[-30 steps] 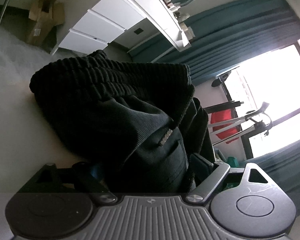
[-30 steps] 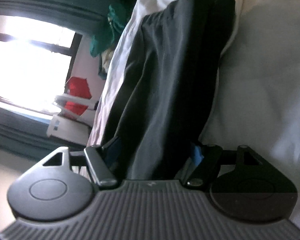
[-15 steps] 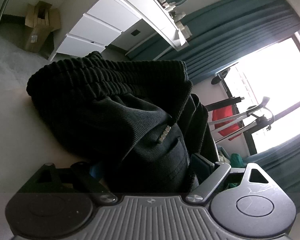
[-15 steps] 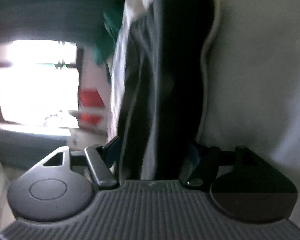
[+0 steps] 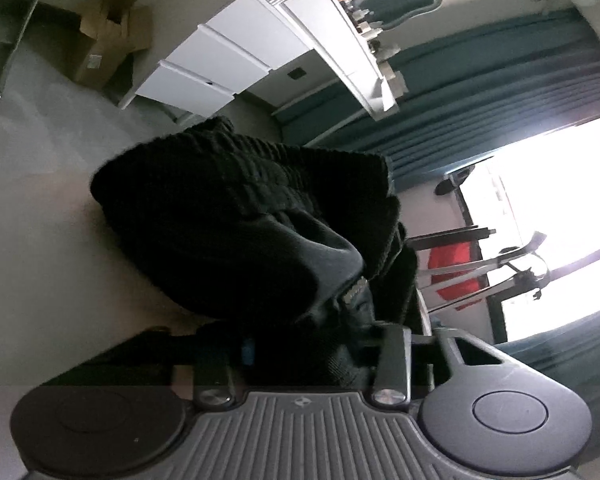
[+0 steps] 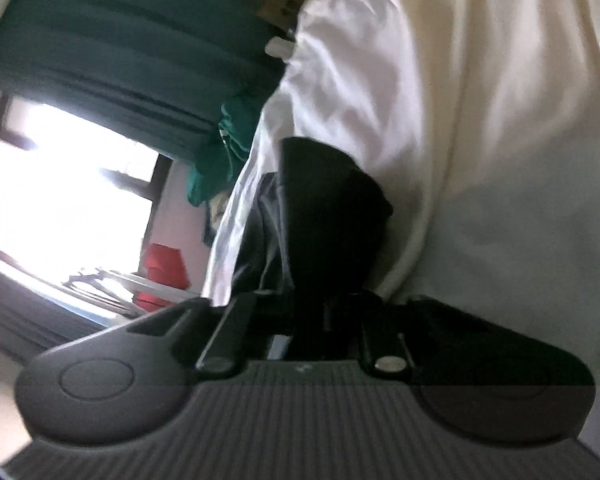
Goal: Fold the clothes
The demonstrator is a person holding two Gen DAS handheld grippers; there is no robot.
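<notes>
A white chest of drawers (image 5: 216, 68) is standing against the far wall, with an open cardboard box (image 5: 108, 40) sitting on the floor just beside it, to its left. A long white shelf (image 5: 340, 36) is running above the drawers, carrying small items too blurred to name. Teal curtains (image 5: 480, 92) are hanging beside a bright window (image 5: 556, 200). A red object (image 5: 452, 268) is sitting behind a metal frame (image 5: 480, 268) near the window. In the right wrist view, a rumpled white bed sheet (image 6: 480, 120) is filling the right side, and a green cloth (image 6: 224, 152) is bunching at its far left edge.
</notes>
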